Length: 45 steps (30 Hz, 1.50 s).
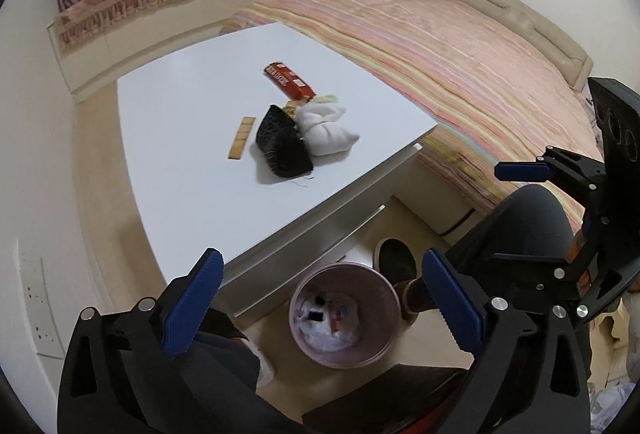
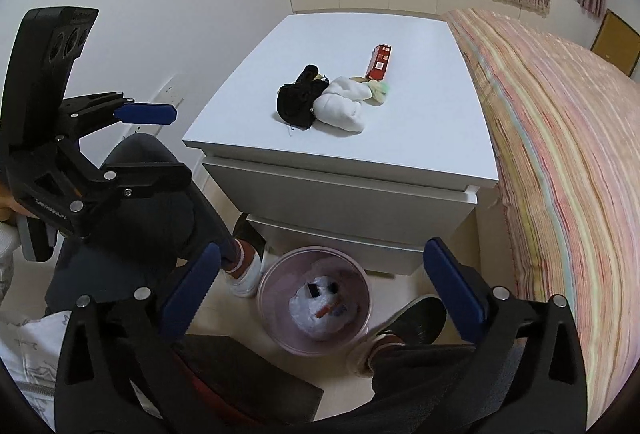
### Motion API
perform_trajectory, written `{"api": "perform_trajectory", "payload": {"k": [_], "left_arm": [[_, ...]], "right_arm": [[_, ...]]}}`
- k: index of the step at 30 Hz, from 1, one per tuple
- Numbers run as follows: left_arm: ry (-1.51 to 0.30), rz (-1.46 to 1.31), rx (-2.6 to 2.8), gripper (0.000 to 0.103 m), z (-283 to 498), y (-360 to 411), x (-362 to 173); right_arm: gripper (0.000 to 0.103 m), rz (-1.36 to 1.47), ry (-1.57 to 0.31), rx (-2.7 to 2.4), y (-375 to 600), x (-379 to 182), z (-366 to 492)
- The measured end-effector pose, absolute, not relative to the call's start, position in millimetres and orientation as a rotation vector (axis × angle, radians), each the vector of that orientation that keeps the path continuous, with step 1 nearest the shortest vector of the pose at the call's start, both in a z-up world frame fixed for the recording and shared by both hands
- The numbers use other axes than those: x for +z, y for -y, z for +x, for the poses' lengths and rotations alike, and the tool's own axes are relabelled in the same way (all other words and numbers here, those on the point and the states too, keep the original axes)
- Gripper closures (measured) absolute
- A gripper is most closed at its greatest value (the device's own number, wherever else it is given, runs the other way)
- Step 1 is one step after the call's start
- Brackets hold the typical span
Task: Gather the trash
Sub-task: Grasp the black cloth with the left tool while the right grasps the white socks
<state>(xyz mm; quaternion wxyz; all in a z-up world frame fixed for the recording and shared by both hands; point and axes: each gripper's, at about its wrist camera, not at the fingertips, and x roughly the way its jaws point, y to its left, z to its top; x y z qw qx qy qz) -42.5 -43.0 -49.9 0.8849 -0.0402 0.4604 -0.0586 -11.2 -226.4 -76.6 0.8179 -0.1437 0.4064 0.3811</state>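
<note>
While both grippers hang over the bin at the lower centre of each view, neither grasps anything: the left gripper and right gripper each stand spread wide with nothing between the blue pads. Wrappers already lie on a white liner inside the bin.

More trash waits on the white cabinet, mid-frame. A red box lies flat at the far end; it looks light and stiff, probably crushable, best pinched across its narrow sides. A thin yellow strip lies flat and apart, to the left in the left view; hard to lift, likely needing an edge pinch. A black pouch and white cloth bundle touch each other; both look soft and easy to pinch at a fold. Whether these two are trash cannot be told.
</note>
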Motion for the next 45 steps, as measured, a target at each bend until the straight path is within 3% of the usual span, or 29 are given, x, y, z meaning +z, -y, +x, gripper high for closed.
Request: {"api": "perform_trajectory", "payload": {"k": [22,45], "left_arm": [[-0.946,-0.127,-0.077,0.008,-26.5,21.3,-39.1],[-0.965,-0.138,-0.185,0.008,41.5,3.5,-54.3]], "right_arm": [[0.003,-0.227,-0.89,0.794,224.1,-61.3,12.0],[0.003,-0.076,-0.945,0.825,190.1,-63.4,110.5]]}}
